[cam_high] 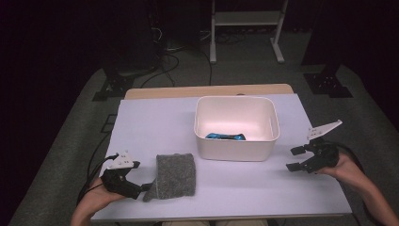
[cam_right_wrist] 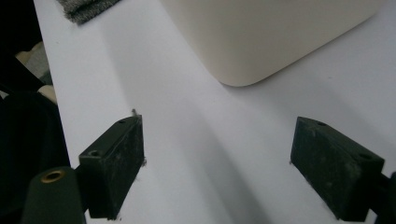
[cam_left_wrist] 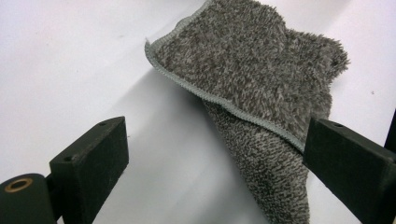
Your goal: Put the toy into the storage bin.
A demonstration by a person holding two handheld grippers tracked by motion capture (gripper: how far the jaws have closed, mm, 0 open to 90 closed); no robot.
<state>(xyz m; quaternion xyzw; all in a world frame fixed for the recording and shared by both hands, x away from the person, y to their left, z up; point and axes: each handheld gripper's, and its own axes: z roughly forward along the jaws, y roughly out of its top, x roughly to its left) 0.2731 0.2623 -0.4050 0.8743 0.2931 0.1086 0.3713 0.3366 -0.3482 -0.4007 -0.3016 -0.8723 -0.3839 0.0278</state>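
A folded grey fluffy cloth [cam_high: 173, 176] lies on the white table near its front edge, left of centre. My left gripper [cam_high: 141, 190] stands open at the cloth's near left corner. In the left gripper view the cloth [cam_left_wrist: 261, 79] reaches between the jaws, and its lower fold lies against the right jaw. A white tub [cam_high: 236, 128] stands in the middle of the table with a blue packet [cam_high: 226, 136] inside. My right gripper [cam_high: 295, 158] hovers open to the right of the tub, jaws pointing left at it; the tub's rounded corner [cam_right_wrist: 261, 42] is ahead of the jaws.
The table's front edge [cam_high: 221, 216] runs just behind both hands. Off the table's left edge [cam_right_wrist: 28, 93] in the right gripper view is dark floor. A white frame [cam_high: 244, 28] and cables stand on the floor beyond the table.
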